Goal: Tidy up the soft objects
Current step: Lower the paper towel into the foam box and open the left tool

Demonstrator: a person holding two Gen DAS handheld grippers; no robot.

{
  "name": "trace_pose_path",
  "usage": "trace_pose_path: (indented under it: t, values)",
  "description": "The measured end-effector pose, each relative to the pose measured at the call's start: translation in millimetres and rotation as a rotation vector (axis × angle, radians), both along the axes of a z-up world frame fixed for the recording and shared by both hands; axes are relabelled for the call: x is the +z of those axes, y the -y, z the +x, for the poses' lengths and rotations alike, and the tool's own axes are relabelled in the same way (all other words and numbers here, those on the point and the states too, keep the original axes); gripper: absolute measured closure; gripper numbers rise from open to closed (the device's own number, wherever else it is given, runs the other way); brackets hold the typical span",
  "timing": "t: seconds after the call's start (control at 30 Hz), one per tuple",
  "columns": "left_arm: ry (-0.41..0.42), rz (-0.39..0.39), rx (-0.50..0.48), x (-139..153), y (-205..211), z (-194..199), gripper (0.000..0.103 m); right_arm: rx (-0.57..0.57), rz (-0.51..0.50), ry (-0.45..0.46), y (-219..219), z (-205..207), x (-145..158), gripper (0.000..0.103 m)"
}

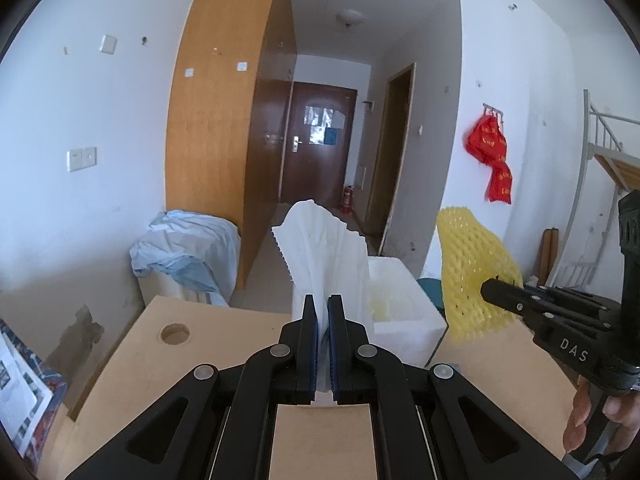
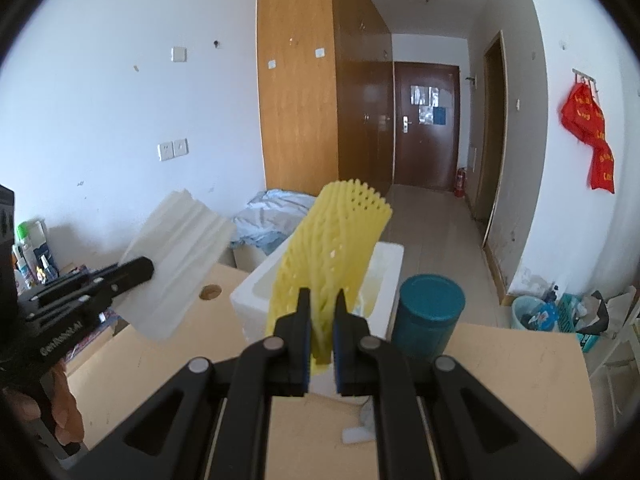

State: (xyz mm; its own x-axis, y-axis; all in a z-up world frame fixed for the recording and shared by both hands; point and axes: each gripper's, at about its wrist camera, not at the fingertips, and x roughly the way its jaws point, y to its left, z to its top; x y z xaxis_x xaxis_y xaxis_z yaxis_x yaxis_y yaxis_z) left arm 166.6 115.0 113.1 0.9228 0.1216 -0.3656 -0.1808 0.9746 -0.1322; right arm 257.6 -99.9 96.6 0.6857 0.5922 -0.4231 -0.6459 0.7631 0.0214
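Left gripper clamps white foam sheet and right gripper clamps yellow foam net, both raised above white foam box; only the right wrist view shows the teal canister fully.

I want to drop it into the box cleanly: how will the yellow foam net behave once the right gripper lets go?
Probably very light: the yellow net stands up from the right gripper pinched only at its bottom edge. Likely springy and squashy, since its open mesh is pinched thin between the fingers. It may bounce or lean on the box rim rather than settle flat.
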Motion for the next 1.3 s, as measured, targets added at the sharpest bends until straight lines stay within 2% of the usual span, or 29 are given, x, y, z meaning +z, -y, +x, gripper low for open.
trace_pose_path:
  t: [0.37,0.47,0.73,1.0,1.07,1.13,1.2,1.3]
  values:
    - [-0.001,-0.009,-0.053,10,1,43,0.098,0.008,0.008,-0.025,-12,28,-4,0.092]
    - [-0.008,-0.013,-0.042,8,-2,55,0.098,0.002,0.01,-0.033,-11,37,-6,0.092]
    - [-0.07,-0.036,-0.088,-11,-9,82,0.098,0.018,-0.007,-0.075,-20,49,-15,0.092]
    - [-0.098,-0.047,-0.11,-22,-17,112,0.098,0.024,-0.015,-0.073,-24,54,-16,0.092]
    - [-0.096,-0.051,-0.112,-24,-17,116,0.098,0.018,-0.016,-0.075,-23,56,-16,0.092]
    - [-0.086,-0.048,-0.155,-27,-15,121,0.098,0.017,-0.013,-0.079,-23,57,-15,0.092]
    - [-0.09,-0.068,-0.144,-31,-20,125,0.098,0.017,-0.015,-0.076,-24,57,-15,0.092]
    - [-0.086,-0.052,-0.127,-34,-25,128,0.098,0.023,-0.018,-0.075,-26,55,-15,0.092]
